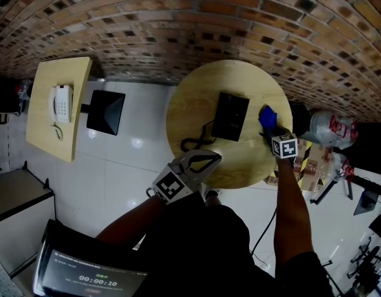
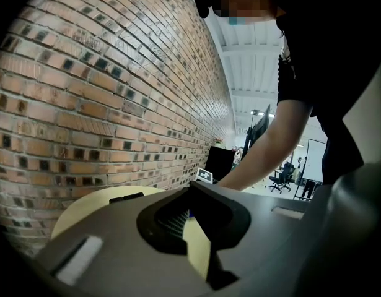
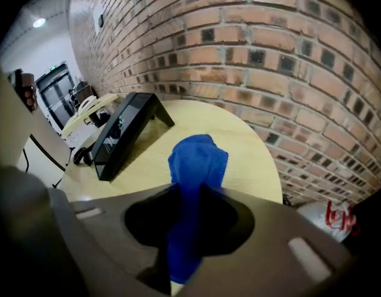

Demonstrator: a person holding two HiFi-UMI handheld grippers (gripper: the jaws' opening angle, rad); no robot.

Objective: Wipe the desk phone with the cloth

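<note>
A black desk phone lies on the round wooden table, and its cord curls toward the front edge. My right gripper hovers just right of the phone, shut on a blue cloth. In the right gripper view the cloth bunches up between the jaws of that gripper, with the phone to the left beyond it. My left gripper sits at the table's near edge, in front of the phone. Its jaws meet at the tips with nothing between them.
A brick wall runs behind the table. To the left stand a rectangular table with a white phone and a black stool. Plastic bags and clutter crowd the floor on the right. A person's forearm reaches over the table.
</note>
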